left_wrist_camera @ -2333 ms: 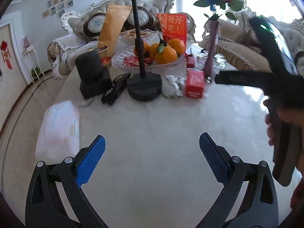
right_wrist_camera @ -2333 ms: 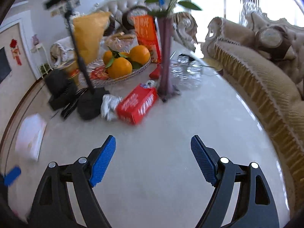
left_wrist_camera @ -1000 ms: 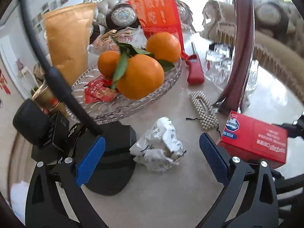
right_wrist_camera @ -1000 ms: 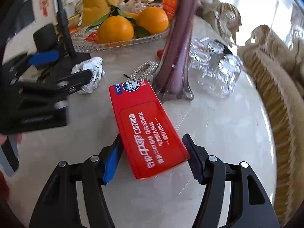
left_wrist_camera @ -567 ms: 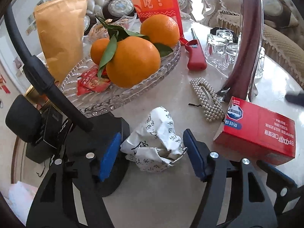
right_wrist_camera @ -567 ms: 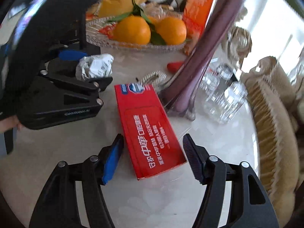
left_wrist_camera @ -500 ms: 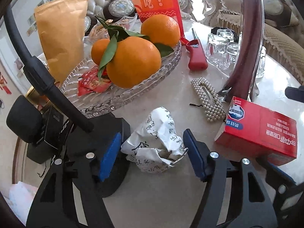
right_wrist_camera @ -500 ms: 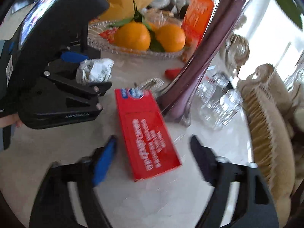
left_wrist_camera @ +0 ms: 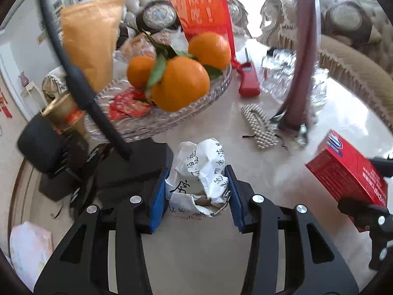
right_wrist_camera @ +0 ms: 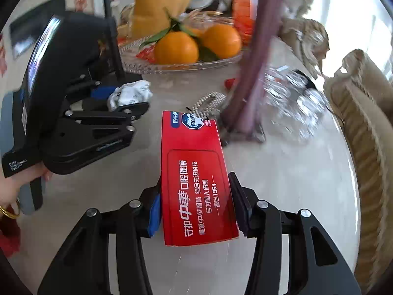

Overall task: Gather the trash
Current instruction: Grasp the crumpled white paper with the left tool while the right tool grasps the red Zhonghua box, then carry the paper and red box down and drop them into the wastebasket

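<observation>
A crumpled white paper with black writing lies on the marble table beside a black stand base. My left gripper is closing on it, and both blue pads touch its sides. The same paper shows between the left gripper's fingers in the right wrist view, with a hand on the handle. A long red box with white print sits between the jaws of my right gripper, which are closing with the pads against its long sides. That red box also appears at the right edge of the left wrist view.
A glass dish of oranges stands just behind the paper. The black stand base and its pole are on the left. A purple vase, a pearl hair clip, a red lighter and several glasses crowd the right. A sofa borders the table.
Both pairs of jaws have narrowed: the left pads now touch the crumpled paper, and the right pads, wide half a second ago, now press the red box's sides.
</observation>
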Action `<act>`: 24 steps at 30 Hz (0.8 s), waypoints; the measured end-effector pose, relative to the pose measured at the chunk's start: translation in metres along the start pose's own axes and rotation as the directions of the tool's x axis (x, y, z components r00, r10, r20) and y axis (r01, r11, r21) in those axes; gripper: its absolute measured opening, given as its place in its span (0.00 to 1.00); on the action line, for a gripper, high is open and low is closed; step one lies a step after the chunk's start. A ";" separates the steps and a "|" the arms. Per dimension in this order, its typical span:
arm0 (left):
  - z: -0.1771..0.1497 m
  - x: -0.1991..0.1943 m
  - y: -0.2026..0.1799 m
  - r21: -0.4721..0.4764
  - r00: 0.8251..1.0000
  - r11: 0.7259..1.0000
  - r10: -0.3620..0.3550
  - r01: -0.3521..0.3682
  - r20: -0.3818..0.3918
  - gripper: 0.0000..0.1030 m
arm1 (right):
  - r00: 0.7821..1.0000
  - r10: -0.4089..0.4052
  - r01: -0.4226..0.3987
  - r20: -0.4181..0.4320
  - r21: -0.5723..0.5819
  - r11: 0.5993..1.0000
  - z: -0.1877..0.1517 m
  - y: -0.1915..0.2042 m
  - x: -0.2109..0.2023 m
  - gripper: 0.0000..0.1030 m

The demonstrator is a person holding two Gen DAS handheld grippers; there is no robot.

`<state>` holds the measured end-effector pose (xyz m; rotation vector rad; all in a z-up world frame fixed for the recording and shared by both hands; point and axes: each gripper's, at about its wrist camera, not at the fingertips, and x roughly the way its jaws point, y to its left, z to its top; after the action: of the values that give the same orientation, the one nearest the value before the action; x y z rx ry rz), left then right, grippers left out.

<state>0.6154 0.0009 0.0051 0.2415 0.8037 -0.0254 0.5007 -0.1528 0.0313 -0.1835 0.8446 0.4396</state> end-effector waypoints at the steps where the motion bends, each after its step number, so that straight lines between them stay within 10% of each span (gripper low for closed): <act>1: -0.003 -0.009 0.002 -0.007 1.000 1.000 -0.013 0.013 0.006 0.43 | 1.000 0.014 -0.014 0.002 0.029 0.999 -0.004 -0.001 -0.006 0.45; 11: -0.100 -0.186 0.008 0.030 0.983 0.987 -0.162 0.160 0.088 0.43 | 0.994 0.066 -0.075 0.086 0.109 0.991 -0.087 0.028 -0.113 0.45; 20: -0.303 -0.383 -0.012 0.045 0.930 0.934 -0.358 0.355 0.085 0.43 | 0.955 0.239 -0.251 0.178 0.050 0.967 -0.240 0.129 -0.269 0.45; 24: -0.403 -0.420 -0.029 -0.040 0.939 0.939 -0.341 0.343 0.043 0.43 | 0.936 0.306 -0.330 0.174 0.132 0.935 -0.317 0.168 -0.310 0.45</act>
<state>0.0339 0.0344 0.0307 0.0537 0.8021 -0.3378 0.0302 -0.2002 0.0603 0.1380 0.7576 0.6795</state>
